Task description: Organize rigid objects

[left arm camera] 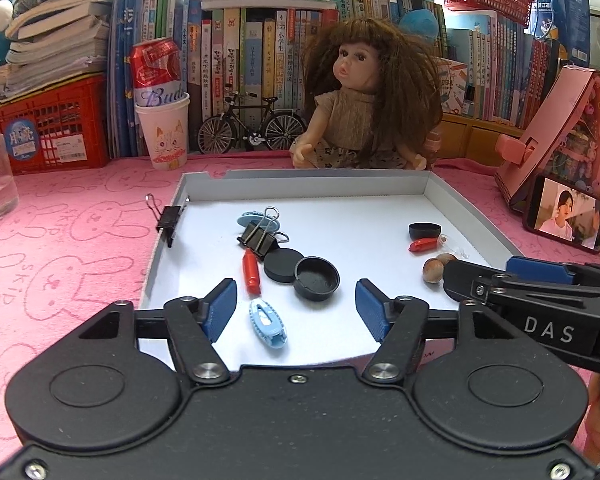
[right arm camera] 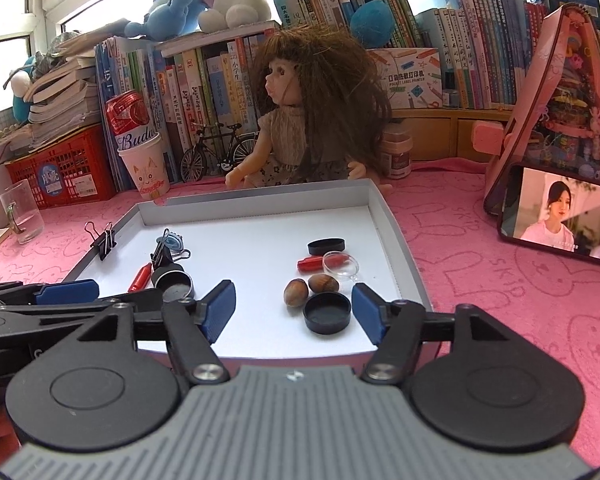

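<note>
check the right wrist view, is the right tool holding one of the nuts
No, the right tool is open and empty, and the two nuts lie loose on the tray ahead of it.

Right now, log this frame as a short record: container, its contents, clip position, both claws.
container: white tray on pink cloth
left group: red capsule, black caps, blue clip
right group: two hazelnuts, black cap
rim: binder clip on the left wall
left claw: open, empty
right claw: open, empty
</note>
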`<action>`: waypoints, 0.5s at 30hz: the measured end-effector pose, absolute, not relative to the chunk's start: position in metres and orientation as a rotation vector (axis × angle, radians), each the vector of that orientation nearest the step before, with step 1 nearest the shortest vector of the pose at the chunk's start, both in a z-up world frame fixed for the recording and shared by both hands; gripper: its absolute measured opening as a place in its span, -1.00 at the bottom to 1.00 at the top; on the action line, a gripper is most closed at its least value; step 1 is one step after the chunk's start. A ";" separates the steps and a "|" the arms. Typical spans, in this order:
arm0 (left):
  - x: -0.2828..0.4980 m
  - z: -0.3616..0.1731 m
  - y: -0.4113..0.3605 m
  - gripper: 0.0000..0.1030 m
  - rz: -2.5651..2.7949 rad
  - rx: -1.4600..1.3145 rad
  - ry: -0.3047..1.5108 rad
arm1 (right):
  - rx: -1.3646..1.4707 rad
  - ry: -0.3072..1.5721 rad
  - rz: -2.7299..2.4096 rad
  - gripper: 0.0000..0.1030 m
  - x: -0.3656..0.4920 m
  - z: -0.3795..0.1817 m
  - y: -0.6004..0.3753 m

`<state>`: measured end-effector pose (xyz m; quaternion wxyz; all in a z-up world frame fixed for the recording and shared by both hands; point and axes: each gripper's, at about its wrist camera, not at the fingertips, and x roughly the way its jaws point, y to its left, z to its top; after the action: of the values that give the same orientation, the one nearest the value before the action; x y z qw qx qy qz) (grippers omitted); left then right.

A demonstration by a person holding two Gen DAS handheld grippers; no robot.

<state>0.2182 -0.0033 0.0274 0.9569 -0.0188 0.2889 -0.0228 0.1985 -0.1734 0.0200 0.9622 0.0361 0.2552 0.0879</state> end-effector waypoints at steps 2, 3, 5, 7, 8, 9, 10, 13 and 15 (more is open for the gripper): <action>0.213 0.030 -0.002 0.29 -0.046 -0.041 0.582 | 0.071 0.508 0.171 0.58 0.194 0.022 -0.175; 0.210 0.031 -0.002 0.32 -0.047 -0.045 0.580 | 0.073 0.506 0.170 0.61 0.191 0.023 -0.175; 0.204 0.033 0.000 0.37 -0.048 -0.052 0.580 | 0.076 0.504 0.170 0.64 0.186 0.024 -0.177; 0.198 0.034 0.001 0.40 -0.051 -0.055 0.583 | 0.075 0.503 0.164 0.68 0.181 0.025 -0.179; 0.194 0.034 0.002 0.41 -0.055 -0.057 0.582 | 0.074 0.503 0.162 0.71 0.178 0.025 -0.179; 0.190 0.034 0.002 0.43 -0.058 -0.059 0.581 | 0.072 0.504 0.162 0.71 0.175 0.025 -0.180; 0.187 0.035 0.003 0.45 -0.059 -0.061 0.581 | 0.069 0.504 0.163 0.71 0.172 0.024 -0.180; 0.175 0.034 0.004 0.47 -0.051 -0.067 0.572 | 0.053 0.508 0.161 0.73 0.164 0.023 -0.181; 0.168 0.033 0.005 0.47 -0.048 -0.067 0.571 | 0.045 0.510 0.161 0.75 0.159 0.022 -0.182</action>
<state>0.1678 0.0047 0.0327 0.9587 -0.0331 0.2816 -0.0235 0.1588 -0.1821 0.0219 0.9641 0.0221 0.2522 0.0796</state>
